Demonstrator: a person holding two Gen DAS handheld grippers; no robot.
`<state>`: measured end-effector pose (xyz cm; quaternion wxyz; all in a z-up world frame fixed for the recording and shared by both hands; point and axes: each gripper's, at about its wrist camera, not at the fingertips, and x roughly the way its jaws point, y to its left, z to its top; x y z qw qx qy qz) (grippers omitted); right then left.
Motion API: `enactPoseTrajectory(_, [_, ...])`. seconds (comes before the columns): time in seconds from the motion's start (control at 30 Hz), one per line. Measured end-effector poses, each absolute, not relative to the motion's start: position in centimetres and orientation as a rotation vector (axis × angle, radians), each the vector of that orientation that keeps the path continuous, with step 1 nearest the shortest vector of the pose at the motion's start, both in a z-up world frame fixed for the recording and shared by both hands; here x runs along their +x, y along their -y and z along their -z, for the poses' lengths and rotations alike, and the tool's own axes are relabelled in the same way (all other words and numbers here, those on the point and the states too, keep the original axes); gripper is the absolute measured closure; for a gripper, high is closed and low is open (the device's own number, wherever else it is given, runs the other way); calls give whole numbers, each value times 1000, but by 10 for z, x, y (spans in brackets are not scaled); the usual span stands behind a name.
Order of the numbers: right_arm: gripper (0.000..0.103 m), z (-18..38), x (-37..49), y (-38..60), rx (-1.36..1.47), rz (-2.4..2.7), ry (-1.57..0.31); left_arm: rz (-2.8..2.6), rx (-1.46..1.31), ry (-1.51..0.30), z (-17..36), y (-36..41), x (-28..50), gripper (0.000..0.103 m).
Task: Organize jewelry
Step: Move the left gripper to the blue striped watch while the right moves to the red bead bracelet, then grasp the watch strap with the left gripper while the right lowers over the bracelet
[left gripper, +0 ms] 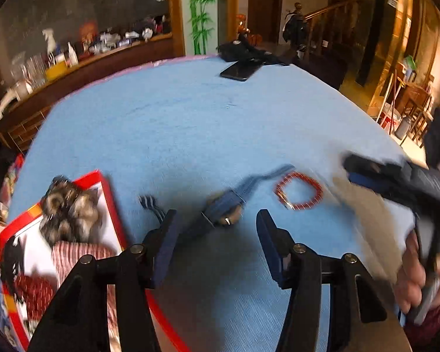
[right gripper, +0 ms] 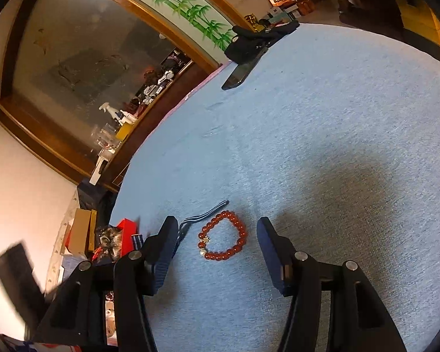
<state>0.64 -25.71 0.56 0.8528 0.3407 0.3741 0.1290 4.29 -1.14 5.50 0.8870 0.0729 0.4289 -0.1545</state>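
Both tools are over the blue cloth-covered table [right gripper: 322, 123], and neither carries anything. The right gripper [right gripper: 217, 234] has its tongs spread wide, the red bead bracelet [right gripper: 222, 236] lying flat on the cloth in the gap between them, touching neither pad; this framing suggests the bracelet is lined up as the next pick. The left gripper [left gripper: 217, 226] also has its tongs apart, with the blue-strapped watch [left gripper: 224, 209] lying between and just beyond the tips, its strap trailing toward one o'clock. In the left wrist view the bracelet sits at one o'clock from the left tool, just beside the end of the strap and apart from it. The red-rimmed box [left gripper: 108, 196] lies at nine o'clock of the left tool, already holding a furry hair piece [left gripper: 70, 205] and a striped fabric item [left gripper: 79, 255]; judged from this, it is the collecting place, and the loose pieces on the cloth await transfer. A small striped item [left gripper: 151, 205] lies on the cloth between box and watch; its nature cannot be told. A dark phone [left gripper: 240, 70] and a black bundle [left gripper: 243, 50] rest at the far edge, twelve o'clock, well apart from the work. The left view is blurred, so finer detail there is unreliable. Risk noted: the beads may roll or slip under a pinch on one side only.
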Motion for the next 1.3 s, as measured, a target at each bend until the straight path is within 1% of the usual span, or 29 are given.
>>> enactPoseTrajectory(0.2, [42, -6, 7, 256, 729, -294, -787, 373, 93, -1025, -33, 26, 101, 50])
enactPoseTrajectory(0.33, [41, -4, 8, 258, 742, -296, -789, 386, 136, -1071, -15, 40, 102, 50])
enactPoseTrajectory(0.43, [41, -4, 8, 259, 751, -299, -788, 396, 211, -1047, -11, 49, 85, 51])
enactPoseTrajectory(0.63, [41, -6, 5, 260, 760, -298, -776, 457, 230, -1016, -10, 63, 43, 52])
enactPoseTrajectory(0.77, [41, -4, 6, 261, 761, -280, -784, 373, 284, -1016, 4, 68, 48, 52])
enactPoseTrajectory(0.87, [41, -3, 6, 262, 764, -270, -787, 387, 290, -1001, 3, 66, 47, 52])
enactPoseTrajectory(0.9, [40, -3, 7, 262, 763, -268, -788, 390, 280, -999, 5, 65, 47, 56])
enactPoseTrajectory(1.07, [40, -4, 9, 259, 743, -258, -791, 346, 246, -953, 6, 64, 38, 58])
enactPoseTrajectory(1.1, [40, -4, 10, 259, 741, -253, -790, 340, 227, -929, 5, 63, 36, 63])
enactPoseTrajectory(1.17, [40, -3, 10, 260, 741, -243, -790, 341, 174, -877, -2, 54, 29, 63])
enactPoseTrajectory(1.3, [39, -1, 14, 254, 699, -222, -812, 323, 12, -750, -32, 23, 30, 63])
